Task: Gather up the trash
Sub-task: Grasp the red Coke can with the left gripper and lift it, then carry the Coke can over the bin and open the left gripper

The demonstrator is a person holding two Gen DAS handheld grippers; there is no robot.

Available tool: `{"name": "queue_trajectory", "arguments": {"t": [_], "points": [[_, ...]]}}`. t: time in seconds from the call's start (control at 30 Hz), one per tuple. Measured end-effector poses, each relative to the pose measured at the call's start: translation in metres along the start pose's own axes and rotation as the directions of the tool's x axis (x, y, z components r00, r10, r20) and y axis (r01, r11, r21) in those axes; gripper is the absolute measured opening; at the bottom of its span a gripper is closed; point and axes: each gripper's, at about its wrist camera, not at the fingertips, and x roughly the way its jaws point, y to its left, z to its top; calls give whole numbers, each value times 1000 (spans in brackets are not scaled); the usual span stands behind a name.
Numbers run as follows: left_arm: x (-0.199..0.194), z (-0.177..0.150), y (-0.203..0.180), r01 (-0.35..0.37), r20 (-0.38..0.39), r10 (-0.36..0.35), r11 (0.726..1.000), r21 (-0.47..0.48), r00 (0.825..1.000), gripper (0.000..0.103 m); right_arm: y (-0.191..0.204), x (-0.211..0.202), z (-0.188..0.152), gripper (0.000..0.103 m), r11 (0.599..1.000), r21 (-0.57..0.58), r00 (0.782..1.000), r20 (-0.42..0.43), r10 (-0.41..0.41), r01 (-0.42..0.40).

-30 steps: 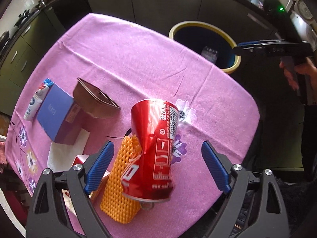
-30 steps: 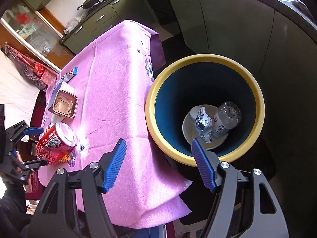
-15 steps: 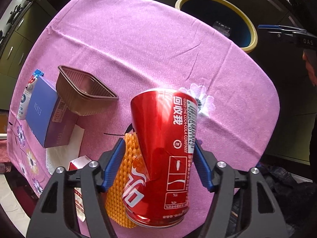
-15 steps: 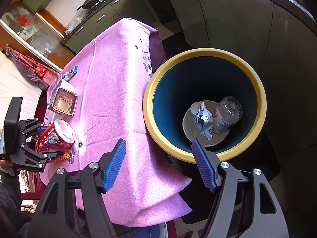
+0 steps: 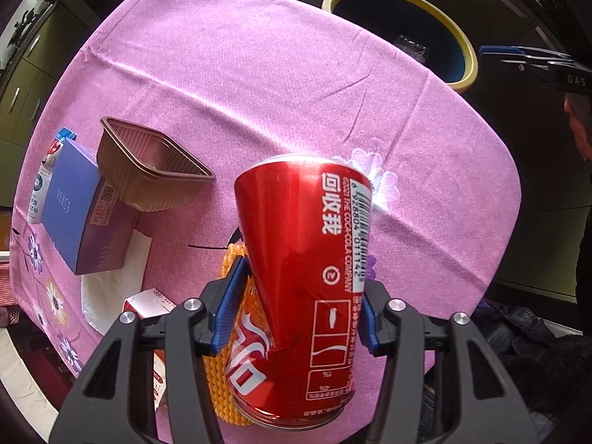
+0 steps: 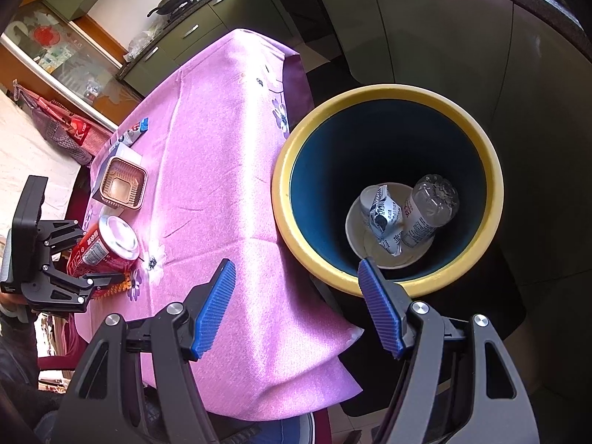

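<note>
Left gripper [image 5: 296,318] is clamping the red can [image 5: 303,281], long axis pointing forward. Bin [image 5: 462,51] is sitting far-right beyond the desk [image 5: 259,74]; right gripper [image 6: 296,307] is hanging wide, holding nothing.

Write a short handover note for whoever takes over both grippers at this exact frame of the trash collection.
Left gripper: shut on the red cola can, above the orange foam net at the near table edge.
Right gripper: open, empty, over the yellow-rimmed bin.
Done: a clear bottle, a crumpled wrapper and a white bowl lie in the bin.
Left: bin the can, then the foam net, brown tray, blue box, white tube, napkin and small red carton.
</note>
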Motion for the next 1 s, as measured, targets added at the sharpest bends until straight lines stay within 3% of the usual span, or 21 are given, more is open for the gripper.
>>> {"name": "queue_trajectory", "arguments": {"t": [0.73, 1.0], "points": [[-51, -21, 6, -34, 66, 32, 999, 24, 997, 50, 9, 7, -1, 69, 1000, -22, 1000, -18, 7, -8], [-71, -20, -1, -18, 108, 14, 999, 40, 994, 50, 11, 4, -1, 68, 1000, -27, 1000, -13, 4, -5]]}}
